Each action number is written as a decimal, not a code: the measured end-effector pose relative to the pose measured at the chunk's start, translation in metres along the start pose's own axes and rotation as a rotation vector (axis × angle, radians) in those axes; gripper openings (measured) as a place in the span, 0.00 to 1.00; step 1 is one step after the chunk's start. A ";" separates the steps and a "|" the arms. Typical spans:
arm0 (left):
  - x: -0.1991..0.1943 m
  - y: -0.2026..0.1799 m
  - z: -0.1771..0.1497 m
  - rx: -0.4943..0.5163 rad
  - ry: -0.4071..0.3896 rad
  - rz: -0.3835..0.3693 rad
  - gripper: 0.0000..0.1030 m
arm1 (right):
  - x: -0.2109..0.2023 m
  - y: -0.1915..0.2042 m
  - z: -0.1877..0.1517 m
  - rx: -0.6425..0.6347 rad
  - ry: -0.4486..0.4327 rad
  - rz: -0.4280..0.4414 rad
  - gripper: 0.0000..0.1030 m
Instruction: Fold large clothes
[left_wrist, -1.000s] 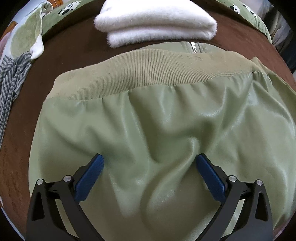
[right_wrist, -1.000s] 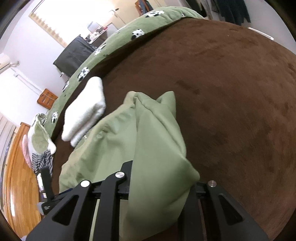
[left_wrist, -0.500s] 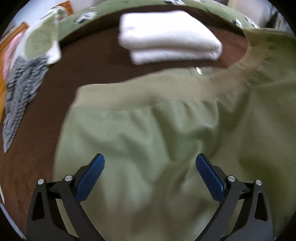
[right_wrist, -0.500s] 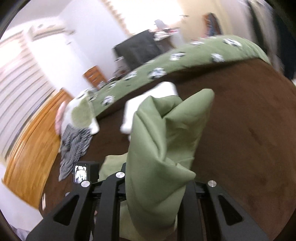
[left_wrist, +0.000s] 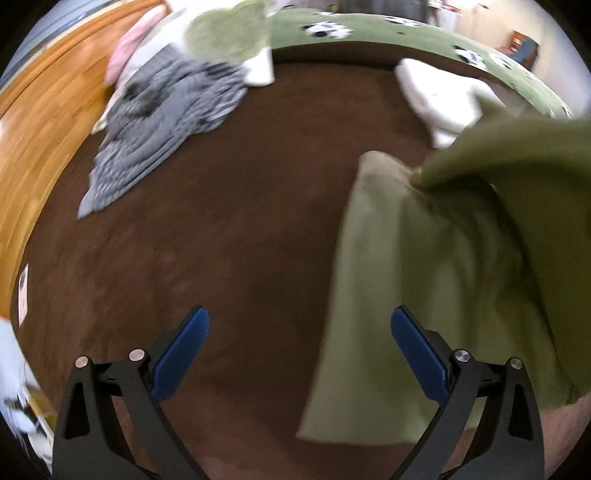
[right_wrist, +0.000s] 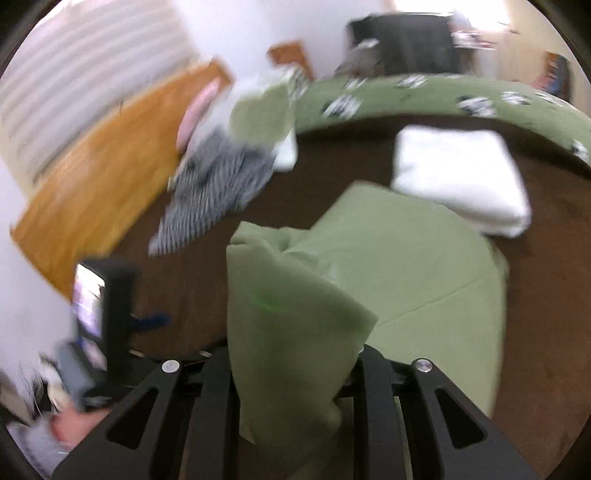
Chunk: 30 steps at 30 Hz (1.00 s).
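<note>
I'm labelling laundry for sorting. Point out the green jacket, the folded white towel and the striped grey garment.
green jacket (right_wrist: 406, 266): right wrist view, flat top panel.
folded white towel (right_wrist: 458, 173): right wrist view, top face.
striped grey garment (left_wrist: 159, 122): left wrist view, crumpled middle.

Counts, both views:
- 2 claws: left claw (left_wrist: 297, 354), right claw (right_wrist: 295, 369)
- 1x green jacket (right_wrist: 406, 273), in the right claw and ahead of it
- 1x folded white blanket (right_wrist: 458, 177), beyond jacket, fwd-right of the right claw
- 1x grey striped garment (left_wrist: 162, 122), fwd-left of the left claw
- 1x green/white plush item (left_wrist: 229, 37), just past the striped one; blurred, can't ID
- 1x bed w/ brown cover (left_wrist: 240, 229)
</note>
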<state>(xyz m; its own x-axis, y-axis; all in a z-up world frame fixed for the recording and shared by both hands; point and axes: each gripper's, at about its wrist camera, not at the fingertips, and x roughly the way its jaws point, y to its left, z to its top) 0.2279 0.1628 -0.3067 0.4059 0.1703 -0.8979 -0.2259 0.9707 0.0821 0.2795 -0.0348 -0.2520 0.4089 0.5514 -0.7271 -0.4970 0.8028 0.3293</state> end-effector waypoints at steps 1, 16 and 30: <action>0.001 0.011 -0.005 -0.021 0.011 0.008 0.94 | 0.022 0.011 -0.006 -0.025 0.051 0.001 0.18; 0.012 0.062 -0.049 -0.154 0.097 0.033 0.94 | 0.133 0.042 -0.079 -0.173 0.396 -0.156 0.23; 0.022 0.046 -0.045 -0.101 0.123 0.016 0.94 | 0.141 0.044 -0.074 -0.150 0.433 -0.165 0.30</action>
<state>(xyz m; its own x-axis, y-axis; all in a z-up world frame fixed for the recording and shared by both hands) 0.1863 0.2032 -0.3420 0.2915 0.1578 -0.9435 -0.3221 0.9449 0.0585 0.2592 0.0614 -0.3846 0.1511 0.2484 -0.9568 -0.5699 0.8128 0.1210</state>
